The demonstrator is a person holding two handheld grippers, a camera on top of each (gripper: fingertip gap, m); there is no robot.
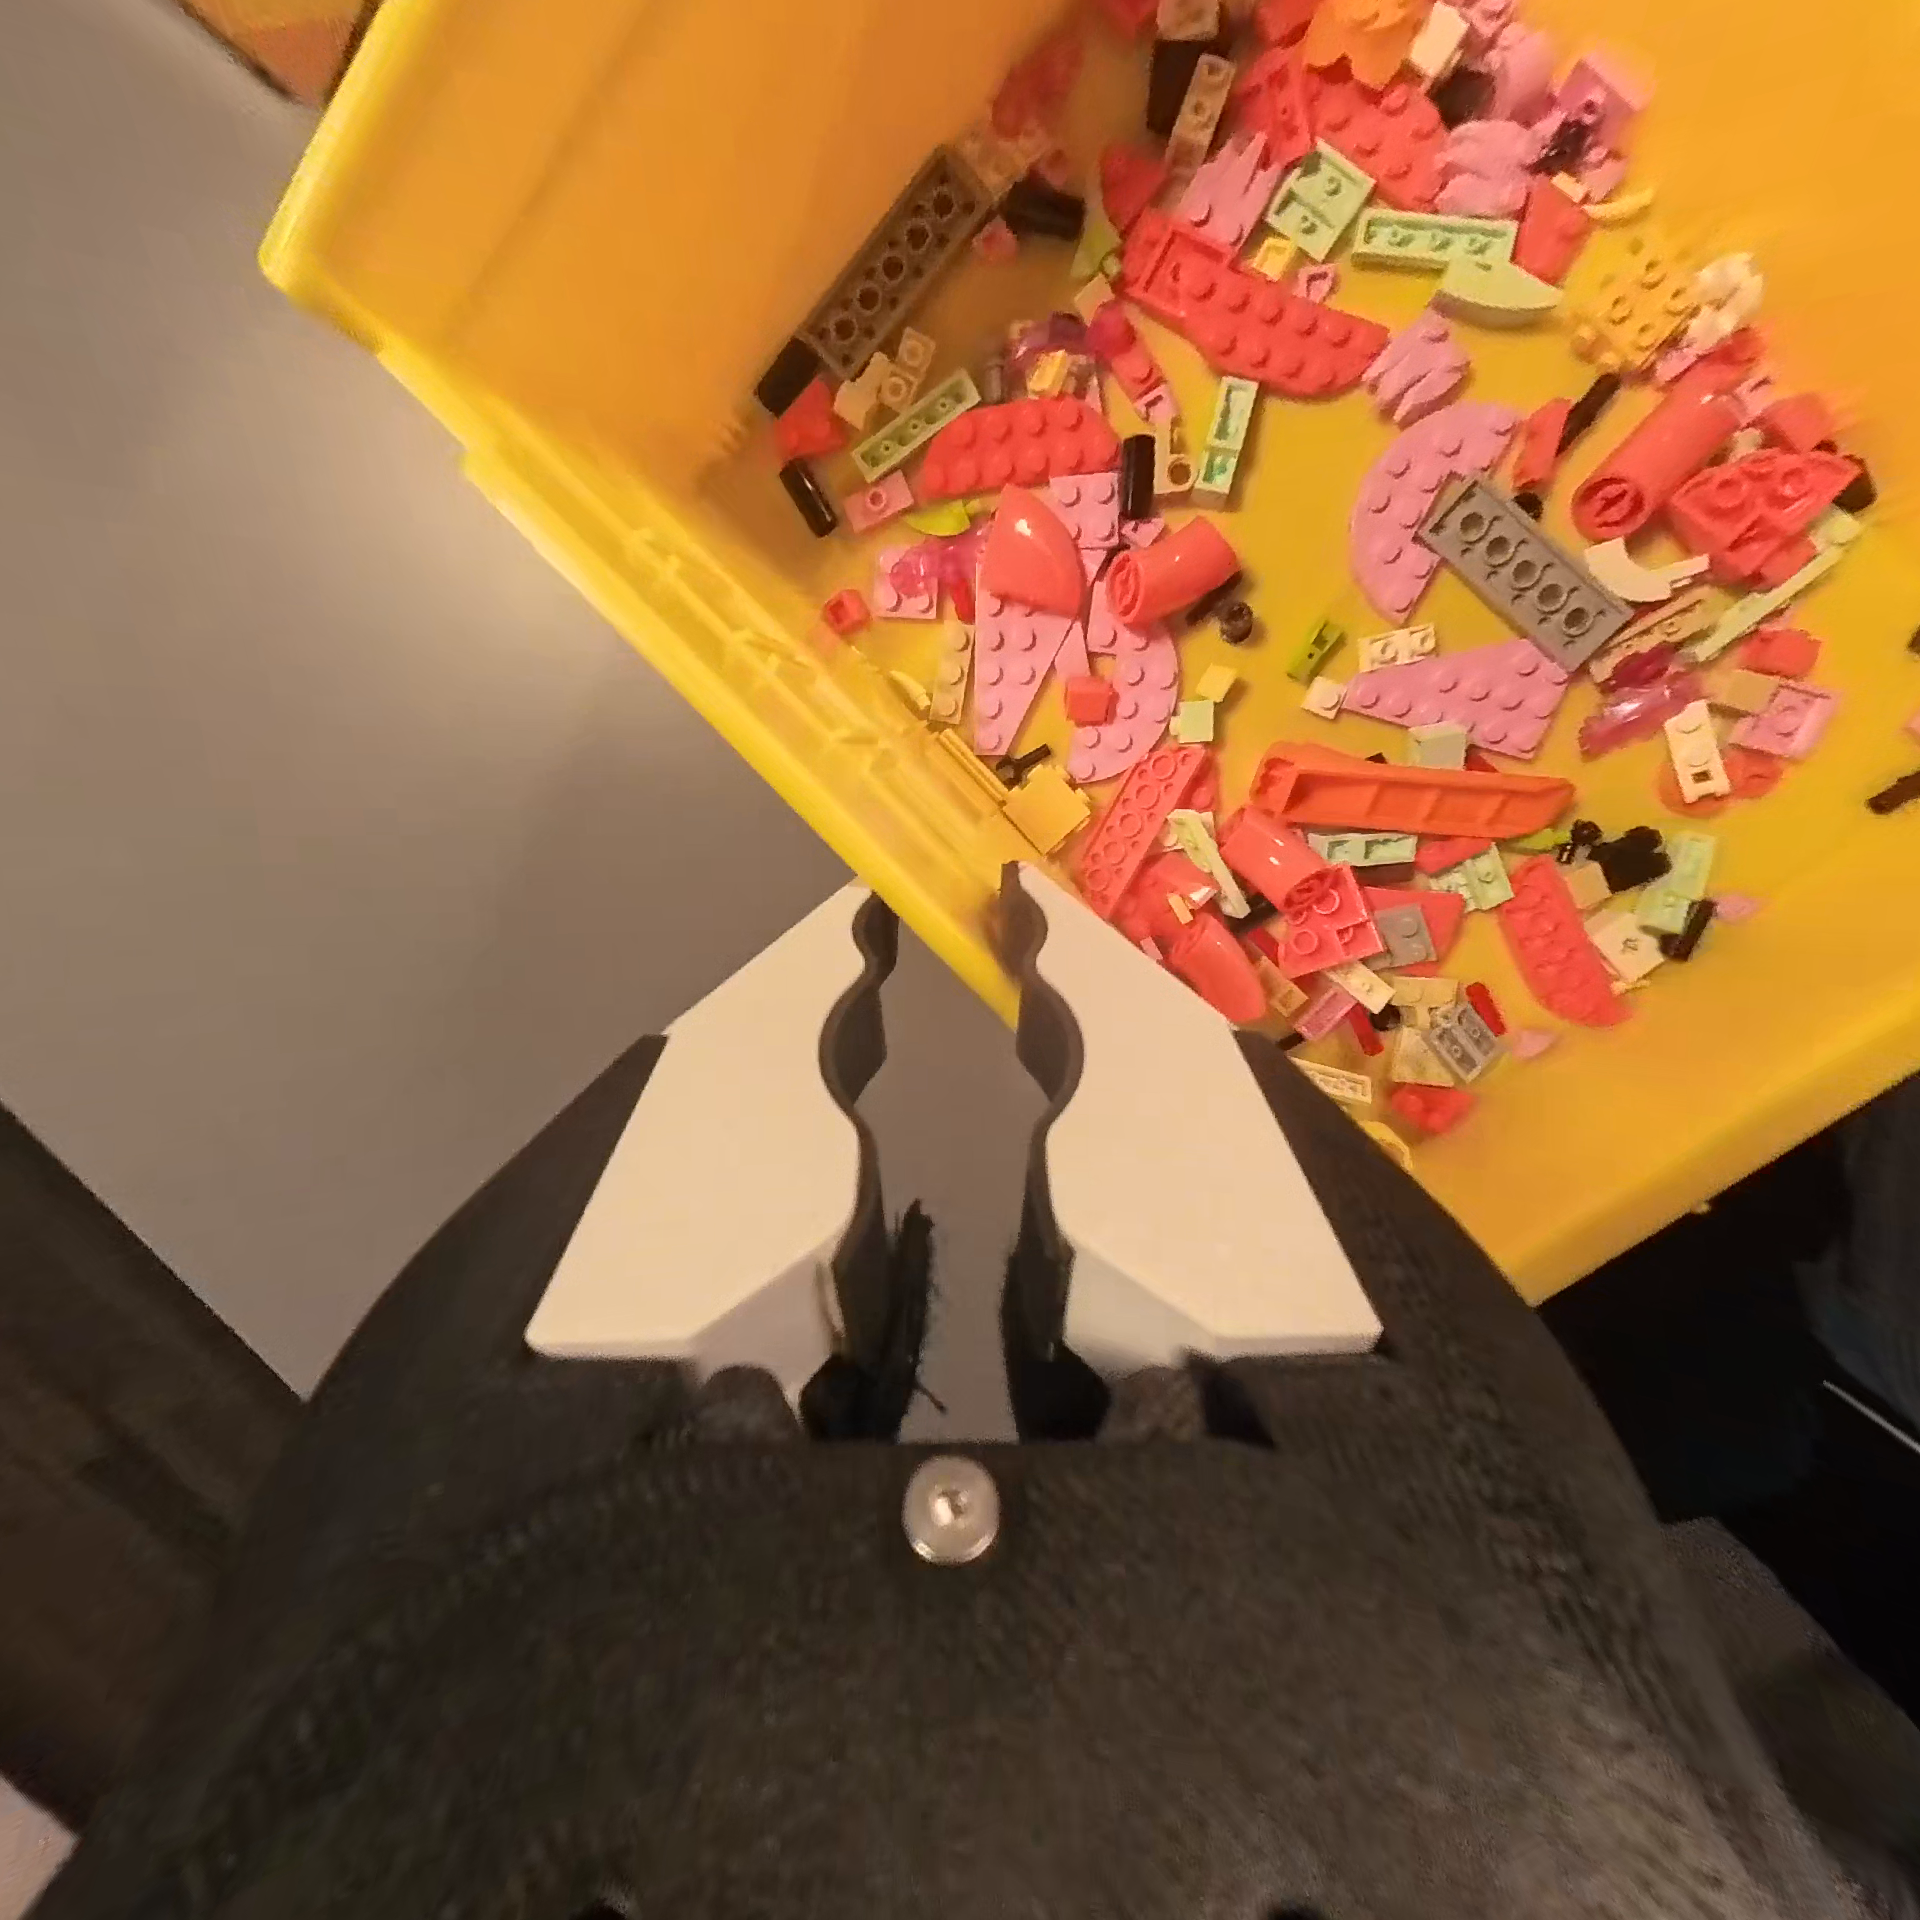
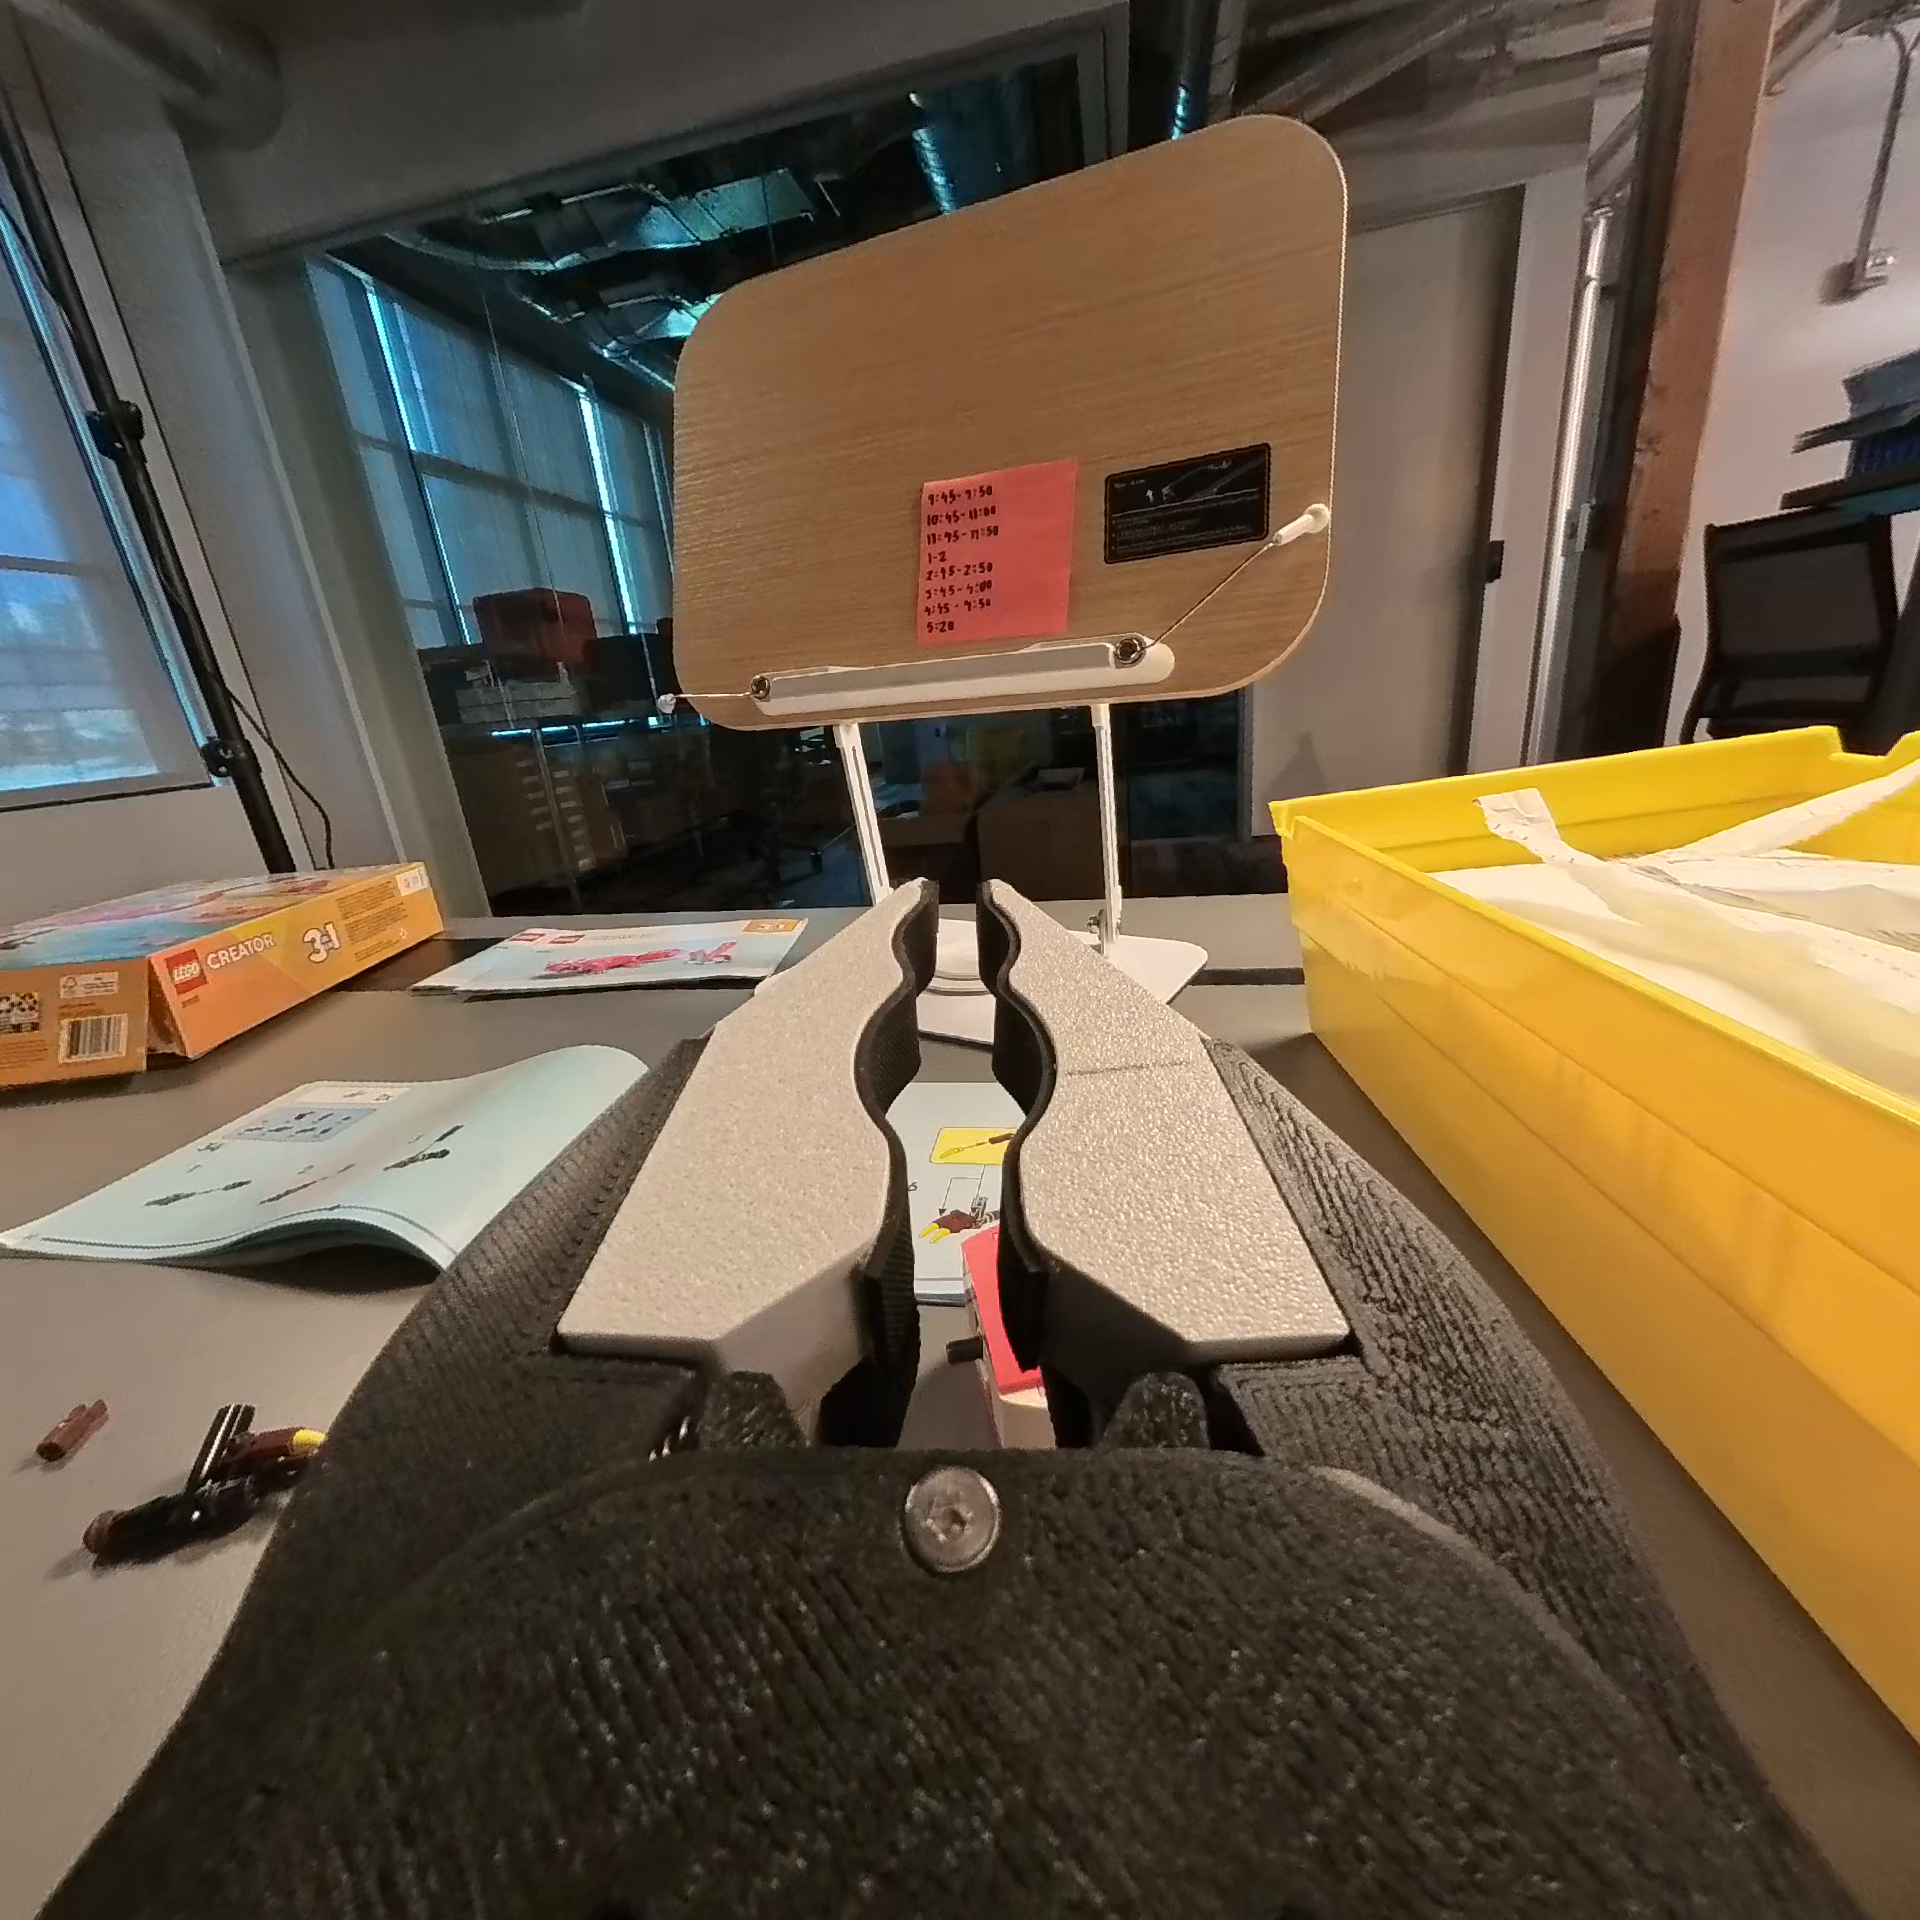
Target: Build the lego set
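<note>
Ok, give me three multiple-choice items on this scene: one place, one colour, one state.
1. The left gripper's fingers stand: A astride the yellow plastic bin's wall; B over a cardboard box; C on a booklet.
2. The sticky note on the upright wooden board is: A green; B pink; C blue.
3. The nearer light blue paper booklet lies: A rolled up; B torn in half; C open.
Key: A, the yellow wall runs between the fingers; B, pink paper shows; C, its pages are spread.

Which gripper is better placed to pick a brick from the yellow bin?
Left, probably. The left gripper straddles the bin at its rim, with bricks just past its fingers; the right gripper faces the stand instead.
</note>
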